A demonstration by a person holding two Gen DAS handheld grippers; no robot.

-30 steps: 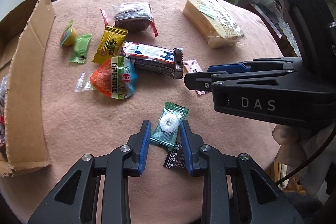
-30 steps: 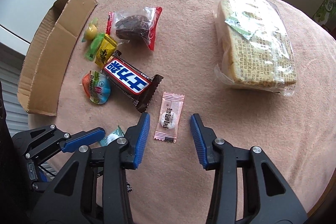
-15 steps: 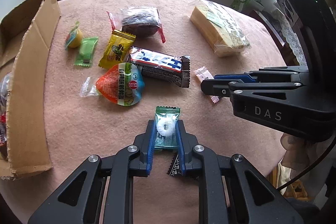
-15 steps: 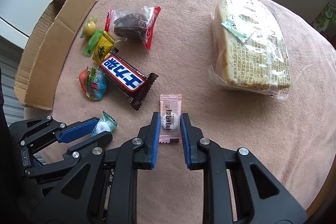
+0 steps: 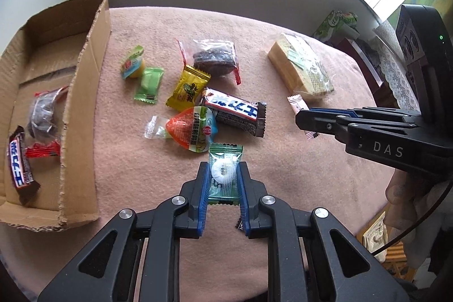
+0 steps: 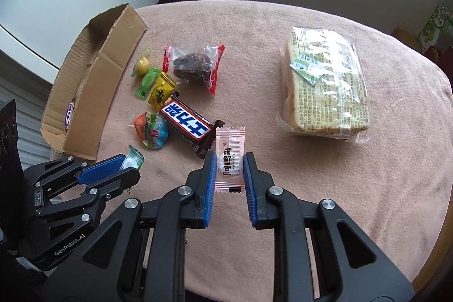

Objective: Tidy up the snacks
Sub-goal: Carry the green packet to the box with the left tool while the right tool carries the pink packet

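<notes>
My left jaws (image 5: 223, 177) grip the green mint (image 5: 225, 171), right jaws (image 6: 229, 169) the pink candy (image 6: 230, 157) | 3 snacks in cardboard box (image 5: 85, 104) | 8 on tabletop (image 6: 283, 188).

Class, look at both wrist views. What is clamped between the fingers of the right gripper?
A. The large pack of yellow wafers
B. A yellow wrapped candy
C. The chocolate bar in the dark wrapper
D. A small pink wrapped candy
D. In the right wrist view the right gripper is shut on the pink wrapped candy, whose wrapper sits between the blue fingers, while the chocolate bar and wafer pack lie on the table.
</notes>
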